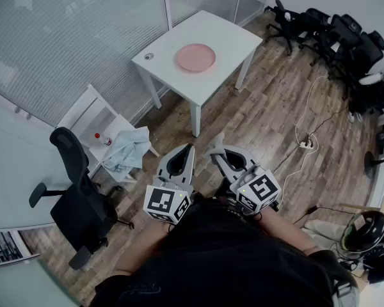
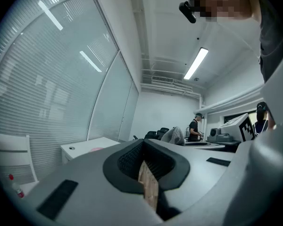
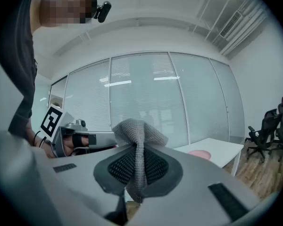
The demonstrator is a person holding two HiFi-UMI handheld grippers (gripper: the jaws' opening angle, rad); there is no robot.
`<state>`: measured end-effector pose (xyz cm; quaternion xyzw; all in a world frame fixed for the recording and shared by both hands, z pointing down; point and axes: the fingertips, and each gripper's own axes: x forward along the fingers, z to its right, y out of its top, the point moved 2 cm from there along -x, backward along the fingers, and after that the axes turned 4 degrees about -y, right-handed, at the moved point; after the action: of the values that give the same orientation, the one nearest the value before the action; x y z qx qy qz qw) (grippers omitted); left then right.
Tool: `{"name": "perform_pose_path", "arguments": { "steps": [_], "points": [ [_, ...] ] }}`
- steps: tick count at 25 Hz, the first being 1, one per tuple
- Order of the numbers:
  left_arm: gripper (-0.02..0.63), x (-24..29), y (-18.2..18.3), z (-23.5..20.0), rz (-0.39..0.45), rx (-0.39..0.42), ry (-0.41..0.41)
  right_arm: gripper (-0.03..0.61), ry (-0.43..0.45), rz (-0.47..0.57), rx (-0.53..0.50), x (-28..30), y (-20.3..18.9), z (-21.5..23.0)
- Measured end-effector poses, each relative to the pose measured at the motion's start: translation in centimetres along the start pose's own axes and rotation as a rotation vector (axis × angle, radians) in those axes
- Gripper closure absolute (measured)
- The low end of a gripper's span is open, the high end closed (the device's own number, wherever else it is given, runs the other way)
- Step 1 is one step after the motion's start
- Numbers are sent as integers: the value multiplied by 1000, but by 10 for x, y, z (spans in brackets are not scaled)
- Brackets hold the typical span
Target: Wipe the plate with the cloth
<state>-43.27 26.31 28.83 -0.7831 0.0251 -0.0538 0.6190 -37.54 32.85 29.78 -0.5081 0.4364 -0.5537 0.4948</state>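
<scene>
Far ahead sits the round pink plate [image 1: 195,57]; bring over the grey knitted cloth [image 3: 137,135] your right gripper [image 3: 137,168] pinches; left gripper [image 2: 148,182] closed, empty.

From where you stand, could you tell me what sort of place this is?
Most likely an office room: glass partition walls, black office chairs and a white table on a wood floor.

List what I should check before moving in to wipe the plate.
1. Cloth gripped: ok, grey cloth pinched in the right gripper.
2. Free hand: ok, left gripper shut, empty.
3. Plate in place: ok, pink plate flat on the white table.
4. Plate within reach: not ok, the table stands well ahead of both grippers.
5. Plate's dirty spots: cannot tell, too small.
6. Floor path: ok ahead; a cable lies off to the right.
</scene>
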Motion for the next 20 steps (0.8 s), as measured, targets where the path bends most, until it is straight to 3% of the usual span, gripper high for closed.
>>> {"name": "perform_pose_path", "arguments": {
  "steps": [20],
  "points": [
    [601,35,0,-7,-10,-8,30,546,20,8,30,10,1,38]
  ]
}}
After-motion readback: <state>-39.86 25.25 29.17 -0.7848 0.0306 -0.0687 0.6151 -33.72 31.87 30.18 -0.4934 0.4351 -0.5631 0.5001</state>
